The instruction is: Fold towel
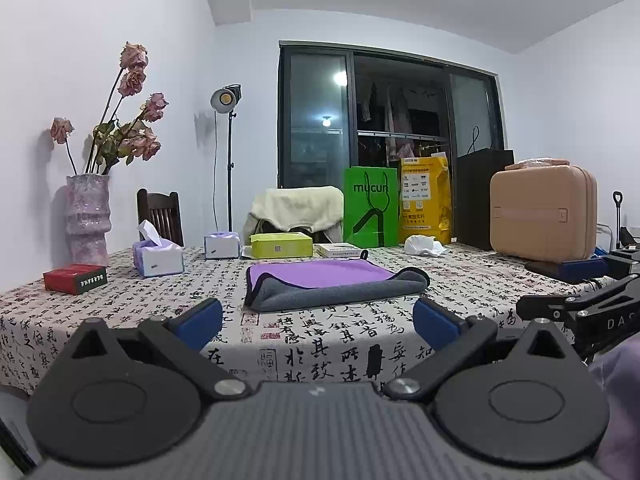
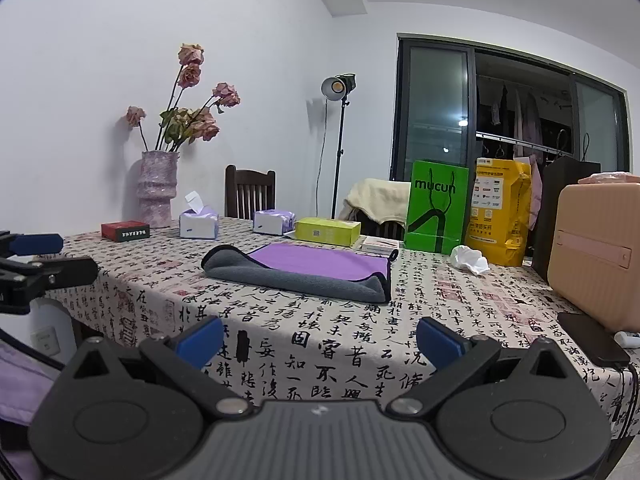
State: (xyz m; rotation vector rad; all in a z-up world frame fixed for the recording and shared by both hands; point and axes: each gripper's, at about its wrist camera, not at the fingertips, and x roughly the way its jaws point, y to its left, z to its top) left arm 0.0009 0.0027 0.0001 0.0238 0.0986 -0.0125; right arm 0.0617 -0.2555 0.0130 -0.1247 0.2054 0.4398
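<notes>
Left wrist view showed the left gripper [image 1: 318,322] held low at the near table edge, its blue-padded fingers [image 1: 200,322] spread wide with nothing between them. The towel [image 1: 332,280] lay on the tablecloth [image 1: 120,304] a little beyond, well apart from the fingers. It was soft, fleecy cloth, purple on the upper face and grey on the underside, with the near edge rolled over so a thick grey band faced the camera. Its long axis ran left to right across the table, parallel to the near edge. A small dark loop stuck up at its far right corner.

In the right wrist view the right gripper [image 2: 320,338] was likewise spread and holding nothing, with the towel [image 2: 298,272] ahead of it.

The tablecloth was printed all over with black Chinese calligraphy and red seals. Behind the towel stood a glossy green paper bag [image 1: 371,207] reading "mucun", and a ribbed, rounded tan case [image 1: 542,218] sat at the right.
</notes>
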